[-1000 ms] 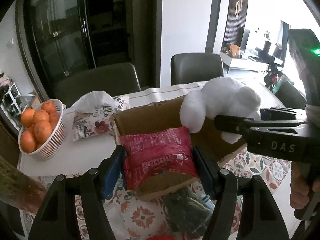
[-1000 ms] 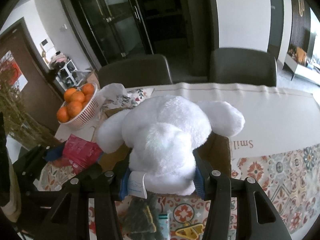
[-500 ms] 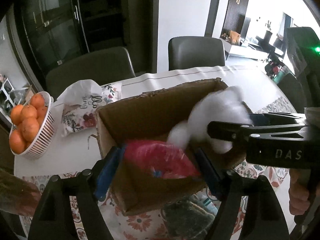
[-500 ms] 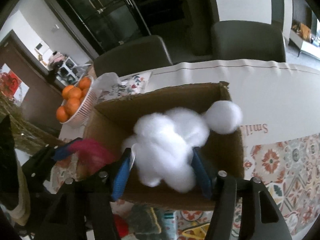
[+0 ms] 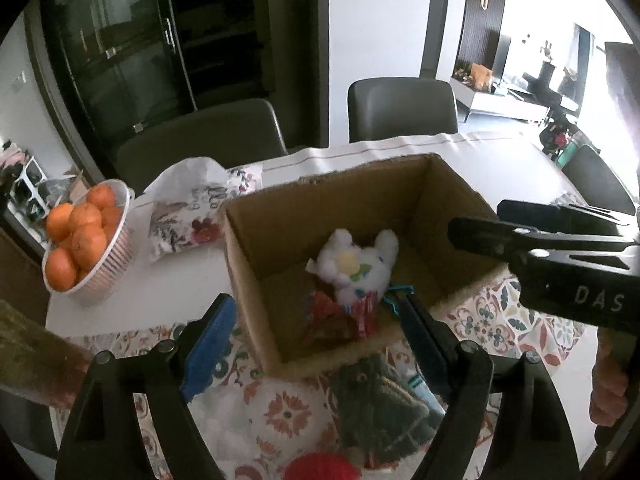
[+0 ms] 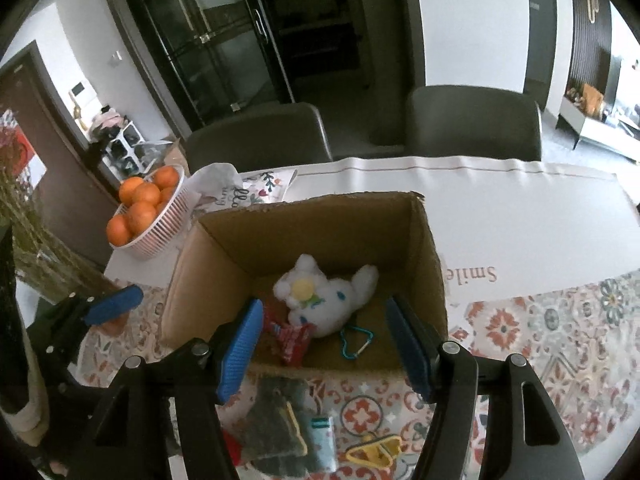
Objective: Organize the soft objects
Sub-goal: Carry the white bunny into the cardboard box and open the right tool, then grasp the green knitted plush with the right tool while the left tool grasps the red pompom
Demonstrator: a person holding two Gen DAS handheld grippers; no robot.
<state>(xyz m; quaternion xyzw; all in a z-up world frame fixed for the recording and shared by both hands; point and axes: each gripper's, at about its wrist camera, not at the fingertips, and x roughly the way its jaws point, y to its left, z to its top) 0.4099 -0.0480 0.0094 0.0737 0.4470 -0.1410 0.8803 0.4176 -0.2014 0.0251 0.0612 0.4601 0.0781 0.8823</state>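
Two grippers hung over the near rim of the cardboard box (image 6: pixel 224 256), both with jaws opening and nothing between the pads. On the near side of the box, on the patterned cloth, lay a dark green pouch (image 6: pixel 276 420) and a yellow clip (image 6: pixel 374 450). The right gripper (image 6: pixel 326 344) framed the box's near wall; the left gripper (image 5: pixel 316 344) straddled its near left corner. Inside the box, beyond both sets of pads and touching neither, the white plush toy (image 6: pixel 324 300) lay on the floor, partly over a red packet (image 6: pixel 290 340), with a teal carabiner (image 6: pixel 356 342) just beside it. Left of the box and farther back stood a basket of oranges (image 6: pixel 146 210).
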